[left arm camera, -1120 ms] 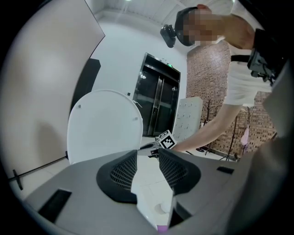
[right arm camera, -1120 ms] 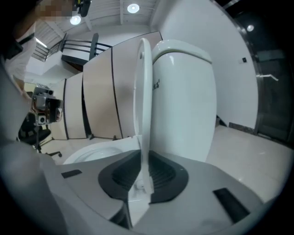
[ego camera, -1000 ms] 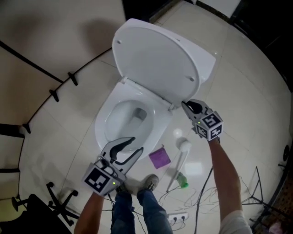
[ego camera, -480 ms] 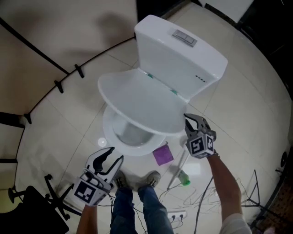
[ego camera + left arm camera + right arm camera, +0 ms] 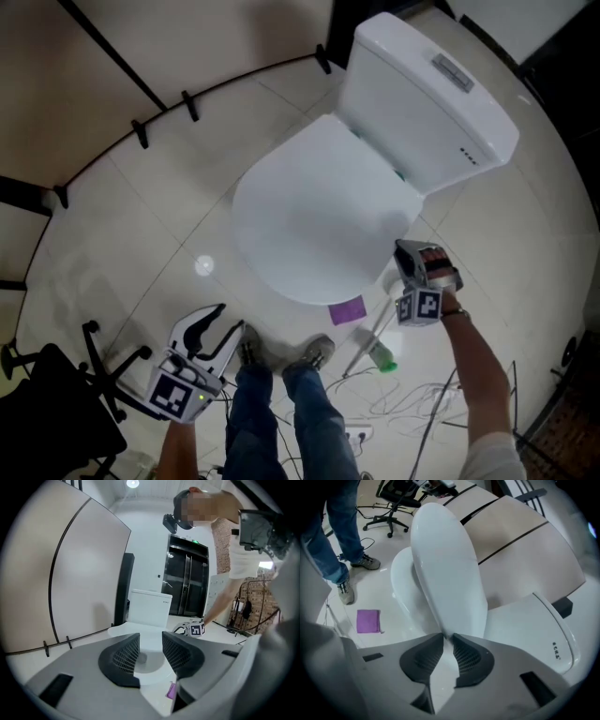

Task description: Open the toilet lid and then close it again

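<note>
Toilet lid (image 5: 319,216) lies down over the bowl, in front of the cistern (image 5: 422,94), with a purple cloth (image 5: 347,310) on the tiled floor just before the bowl. Right gripper (image 5: 447,637) is at the lid's right side edge, its fingers nearly together with the thin rim pinched between their tips; they have just been easing apart. Left gripper (image 5: 230,319) is well apart from the toilet, low beside the person's shoes (image 5: 317,352), with its fingers open and nothing between them.

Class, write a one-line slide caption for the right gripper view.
The right gripper, jaws just eased slightly open, pinches the white toilet lid by its rim, over the toilet bowl.
</note>
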`<state>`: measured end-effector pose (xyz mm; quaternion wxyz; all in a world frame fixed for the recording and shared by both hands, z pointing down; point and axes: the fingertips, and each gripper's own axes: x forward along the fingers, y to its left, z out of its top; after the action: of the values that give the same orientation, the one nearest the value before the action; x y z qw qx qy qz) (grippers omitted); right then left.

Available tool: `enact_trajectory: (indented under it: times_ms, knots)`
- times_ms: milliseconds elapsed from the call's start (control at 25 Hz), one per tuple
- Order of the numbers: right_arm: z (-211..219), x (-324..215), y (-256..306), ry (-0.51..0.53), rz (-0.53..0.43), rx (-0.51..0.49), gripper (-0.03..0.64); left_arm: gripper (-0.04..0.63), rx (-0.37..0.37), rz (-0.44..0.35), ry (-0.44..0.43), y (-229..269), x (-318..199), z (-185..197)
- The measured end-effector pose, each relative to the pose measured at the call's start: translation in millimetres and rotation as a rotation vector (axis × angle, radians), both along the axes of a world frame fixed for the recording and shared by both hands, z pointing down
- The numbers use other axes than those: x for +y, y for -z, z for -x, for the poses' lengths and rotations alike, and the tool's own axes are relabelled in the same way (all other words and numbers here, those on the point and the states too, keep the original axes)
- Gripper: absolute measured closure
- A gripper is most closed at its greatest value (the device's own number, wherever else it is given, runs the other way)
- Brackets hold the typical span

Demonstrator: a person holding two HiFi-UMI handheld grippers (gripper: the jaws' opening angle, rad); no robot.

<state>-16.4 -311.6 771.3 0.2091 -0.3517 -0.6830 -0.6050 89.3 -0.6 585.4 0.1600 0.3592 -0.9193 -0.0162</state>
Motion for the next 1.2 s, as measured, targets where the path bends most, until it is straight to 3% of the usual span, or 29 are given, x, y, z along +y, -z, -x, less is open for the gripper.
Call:
enact_trajectory:
  times_ms: [200,440,600,800,1040,1200]
  knots:
    - [-9,2,-30,0.028,-0.121,0.013,0.555,0.449,-0.037,-0.038,0.007,3,-4,7]
    - [-13,5,-52,0.011,-0.208,0.125,0.528,0.449,-0.034,-0.066,0.035,2,1,5]
    - [-11,9,-51,-0.075,-0.161,0.189,0.497,0.449,-0.027,-0.080,0.020,4,-6,3]
    - [-29,28,-17,-0.227,0.047,0.188,0.492,0.449,-0.040,-0.068,-0.026,34,-7,7]
    - [-65,85,170,-0.367,0.562,0.165,0.493,0.449,-0.080,-0.013,-0.144,115,-13,20]
    - [-83,115,316,-0.400,0.931,0.154,0.494,0.449,-0.118,-0.033,-0.246,193,-32,25]
